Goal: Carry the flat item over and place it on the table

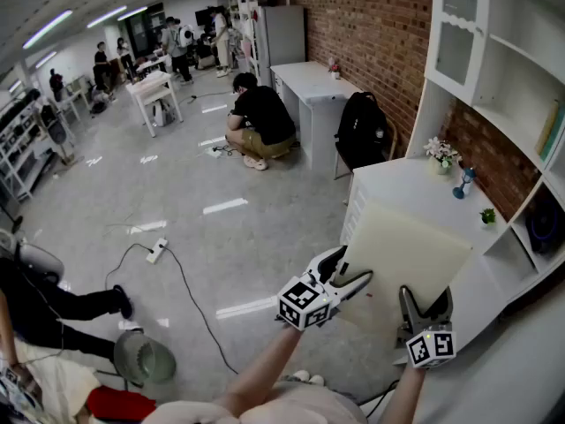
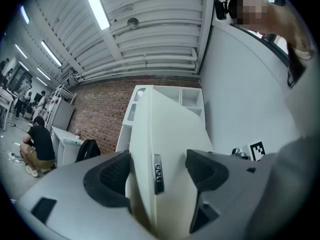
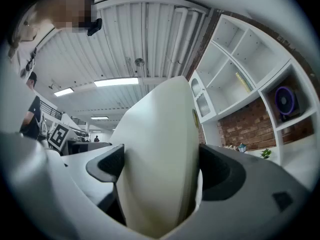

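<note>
A flat cream board hangs tilted in the air, its far edge over the near end of the white table. My left gripper grips the board's near left edge, and my right gripper grips its near right edge. In the left gripper view the board stands edge-on between the pads of the left gripper, a small metal tag on its rim. In the right gripper view the board fills the gap of the right gripper, both pads against it.
A white shelf unit rises behind the table against a brick wall. On the table stand a flower pot, a small blue figure and a tiny plant. A black backpack leans nearby. A person crouches on the floor; a cable with a power strip lies at left.
</note>
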### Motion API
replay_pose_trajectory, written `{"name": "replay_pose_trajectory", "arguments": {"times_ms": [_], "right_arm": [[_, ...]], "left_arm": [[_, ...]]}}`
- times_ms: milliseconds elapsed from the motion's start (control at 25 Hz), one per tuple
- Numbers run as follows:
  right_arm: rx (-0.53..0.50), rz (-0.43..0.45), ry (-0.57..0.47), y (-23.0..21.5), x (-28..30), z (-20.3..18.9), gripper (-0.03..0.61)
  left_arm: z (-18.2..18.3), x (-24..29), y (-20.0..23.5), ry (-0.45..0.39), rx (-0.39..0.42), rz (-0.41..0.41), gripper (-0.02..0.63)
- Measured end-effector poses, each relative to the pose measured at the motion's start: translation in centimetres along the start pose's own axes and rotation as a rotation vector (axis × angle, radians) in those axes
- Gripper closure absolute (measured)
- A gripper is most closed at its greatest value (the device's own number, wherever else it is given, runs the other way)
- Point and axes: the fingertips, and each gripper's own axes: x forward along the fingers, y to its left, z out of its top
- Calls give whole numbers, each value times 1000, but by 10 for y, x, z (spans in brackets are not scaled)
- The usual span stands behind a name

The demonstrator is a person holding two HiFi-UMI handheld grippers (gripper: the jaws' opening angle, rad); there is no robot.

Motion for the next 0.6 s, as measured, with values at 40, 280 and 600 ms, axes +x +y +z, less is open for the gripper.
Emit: {"name": "replay_pose_trajectory", "arguments": {"times_ms": [40,280,600], "right_arm": [[-1,0,-2,1,1,0,97],[1,-8,-2,2,2,0,101],[6,-23,4,-1,1,-3,107]], "left_arm": [[0,0,1,-1,0,0,267],[1,-1,4,-3,-6,-6,267],[-4,3,6,4,-25,-19,267]]}}
